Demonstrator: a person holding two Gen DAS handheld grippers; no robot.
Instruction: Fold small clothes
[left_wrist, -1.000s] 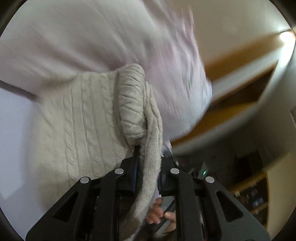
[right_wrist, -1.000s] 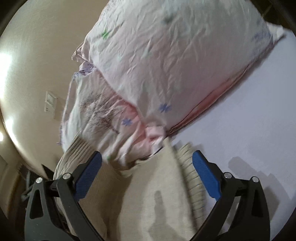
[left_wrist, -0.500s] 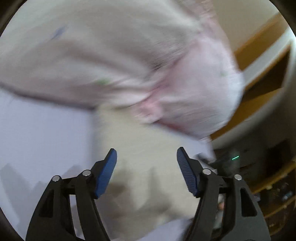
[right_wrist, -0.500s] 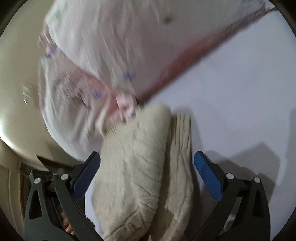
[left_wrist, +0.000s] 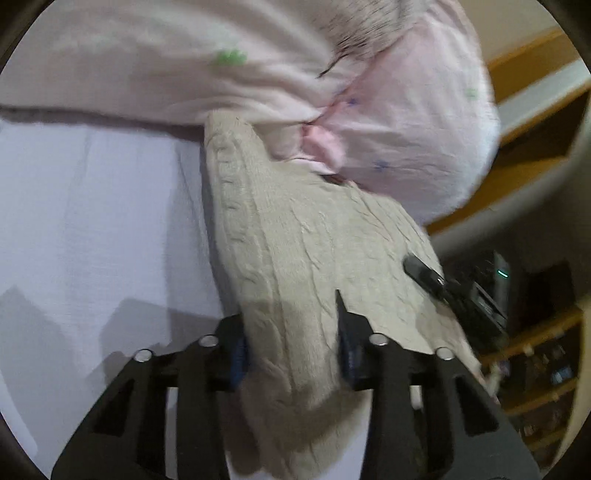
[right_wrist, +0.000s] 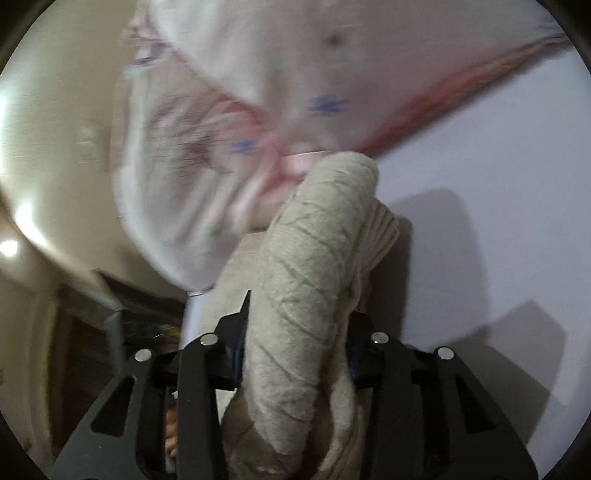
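A folded cream cable-knit sweater (left_wrist: 295, 251) lies on the white bed sheet (left_wrist: 92, 221), its far end against the pink pillows. My left gripper (left_wrist: 291, 354) is shut on the near edge of the sweater. In the right wrist view the sweater (right_wrist: 306, 280) is bunched into a thick roll, and my right gripper (right_wrist: 295, 354) is shut on it. The tip of the right gripper's finger (left_wrist: 424, 275) shows on the sweater's right side in the left wrist view.
Two pink flower-print pillows (left_wrist: 258, 66) lie at the head of the bed, also in the right wrist view (right_wrist: 258, 92). A wooden shelf (left_wrist: 535, 122) and dark furniture stand beyond the bed's edge. A cream wall (right_wrist: 48, 129) is on the left.
Both grippers were open over the sweater half a second ago and have since closed on it. The left gripper had let go of it a second ago.
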